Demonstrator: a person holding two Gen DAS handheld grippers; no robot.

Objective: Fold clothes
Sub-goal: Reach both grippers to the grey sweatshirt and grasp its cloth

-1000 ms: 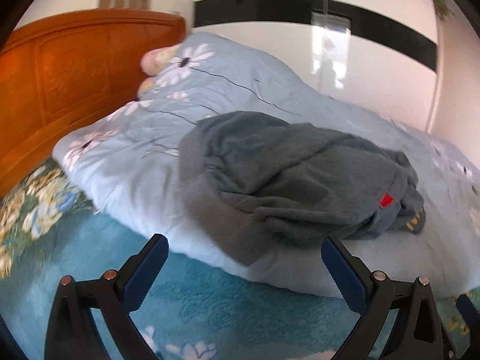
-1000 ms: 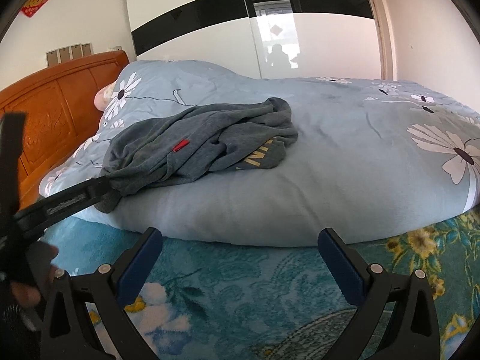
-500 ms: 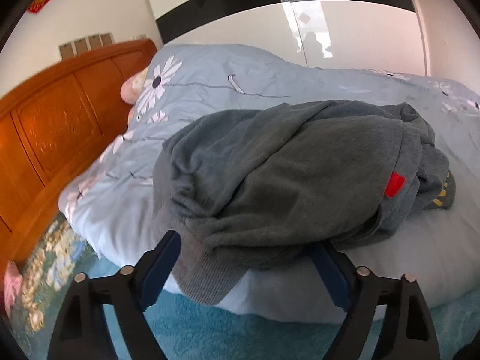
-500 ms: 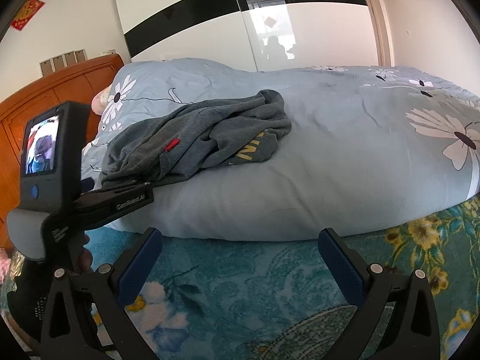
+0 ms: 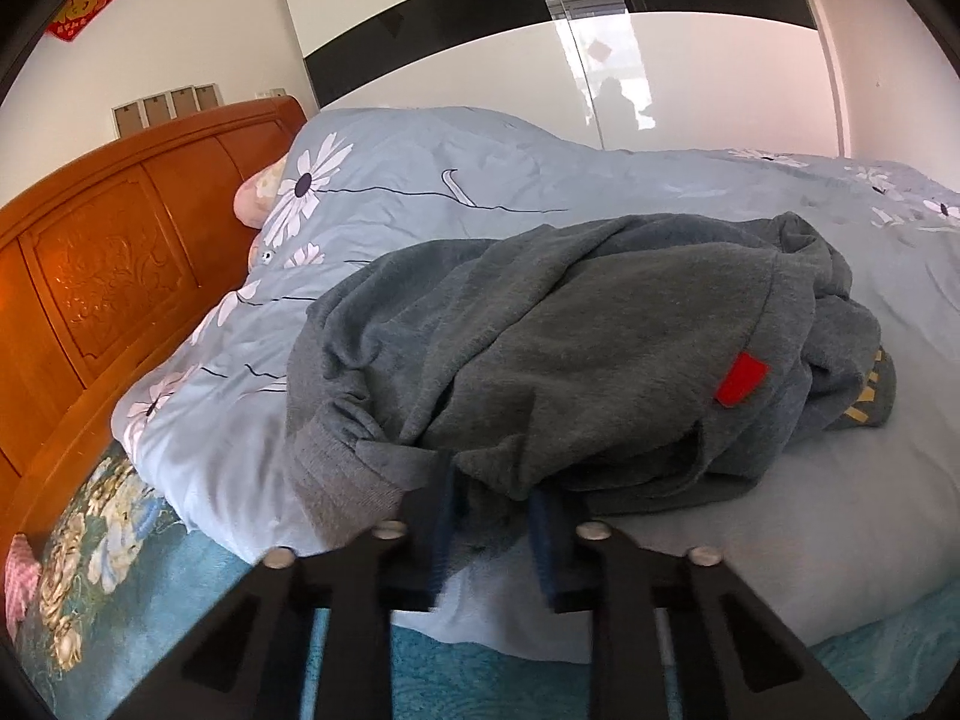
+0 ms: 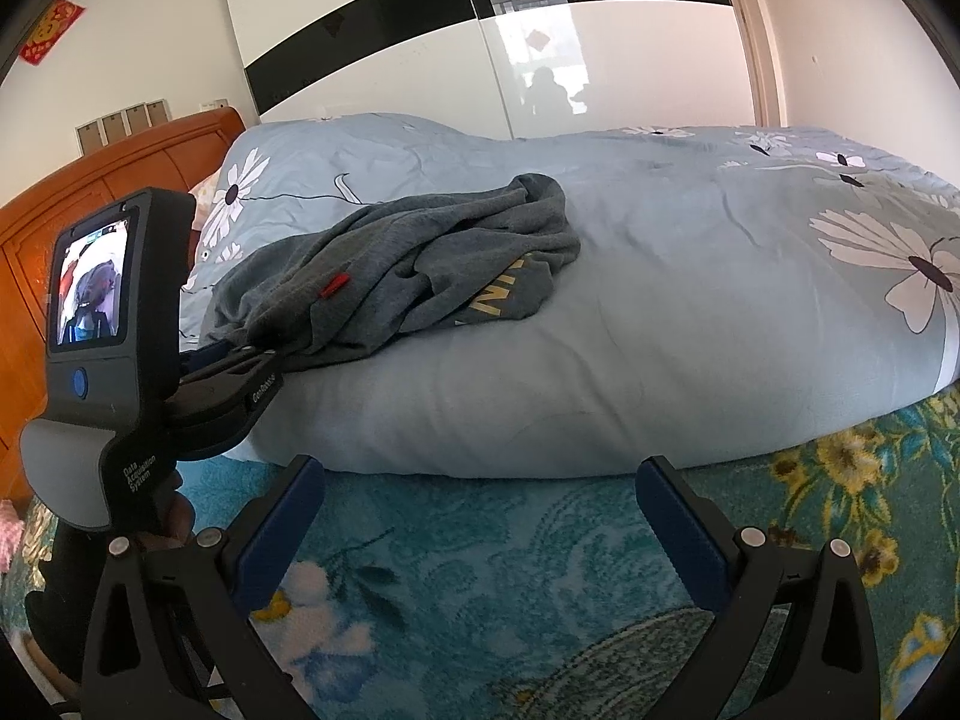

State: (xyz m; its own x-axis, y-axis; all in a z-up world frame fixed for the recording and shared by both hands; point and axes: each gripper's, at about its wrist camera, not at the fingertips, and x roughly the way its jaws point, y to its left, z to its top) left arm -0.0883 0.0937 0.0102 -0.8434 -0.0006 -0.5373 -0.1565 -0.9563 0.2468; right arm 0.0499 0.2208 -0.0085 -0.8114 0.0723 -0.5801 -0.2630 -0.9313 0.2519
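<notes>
Your grey sweatshirt [image 5: 600, 348] lies in a crumpled heap near the front edge of the bed, on top of the pale blue duvet [image 5: 480, 180]. The fabric is thick and fuzzy, a fleecy knit, with soft rolling folds and a ribbed band [image 5: 336, 480] at the corner that hangs toward you. A small red tag [image 5: 741, 379] sits on the upper layer, and yellow lettering [image 6: 504, 294] peeks out from a lower fold on the right side of the heap; you can't read the whole word.

Your left gripper [image 5: 489, 525] has its blue pads drawn in narrow, pinching the near hem of the sweatshirt, with grey cloth bunched between them. From the right wrist view you can see that tool from the side: a dark handle with a small lit screen [image 6: 90, 282], its tip pressed against the sweatshirt's lower left corner at the edge of the duvet.

Your right gripper [image 6: 480, 516] is spread wide with nothing between its blue pads, low over the teal floral bedspread [image 6: 480, 552] and well short of the garment.

The duvet is puffy and smooth, printed with large white daisies [image 6: 912, 264]. Behind it to the left stands a carved orange wooden headboard [image 5: 102, 276], glossy in the light. A shiny white wardrobe [image 6: 420, 60] with a black band fills the back wall, and a red paper ornament [image 5: 84, 6] hangs up high on the left.
</notes>
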